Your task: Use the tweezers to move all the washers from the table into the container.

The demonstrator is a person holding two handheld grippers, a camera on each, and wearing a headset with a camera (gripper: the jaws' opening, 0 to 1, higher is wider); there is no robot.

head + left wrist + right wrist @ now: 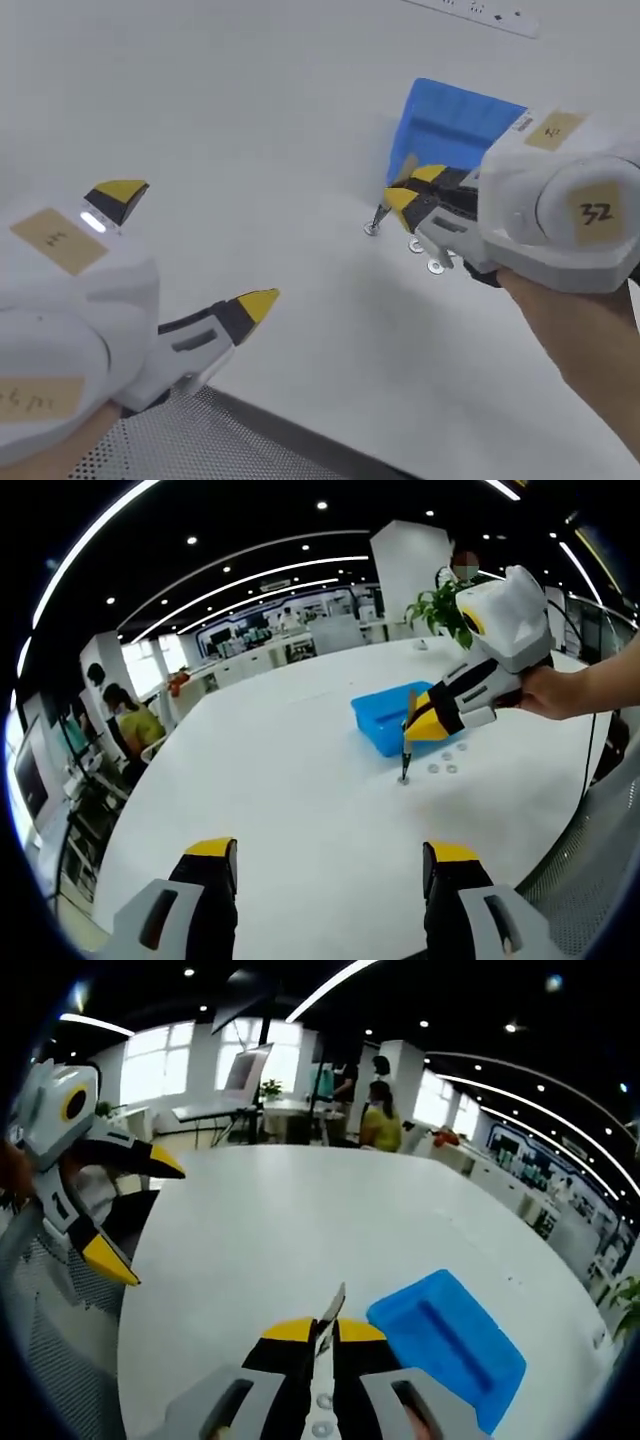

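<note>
Mostly open table (pixel 250 130); tweezers (pixel 381 215) + washers (pixel 436 266) by container's (pixel 450 120) near edge.

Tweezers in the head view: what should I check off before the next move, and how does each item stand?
1. The tweezers held firmly by the right gripper: ok, the jaws are closed on them.
2. Tweezer tip down at a washer on the table: ok.
3. That washer actually pinched: cannot tell, too small.
4. The container close by and open on top: ok, it sits just behind the washers.
5. All washers off the table: not ok, other washers lie beside the tip.
6. The left gripper out of the way: ok, open and well apart from the work.
</note>
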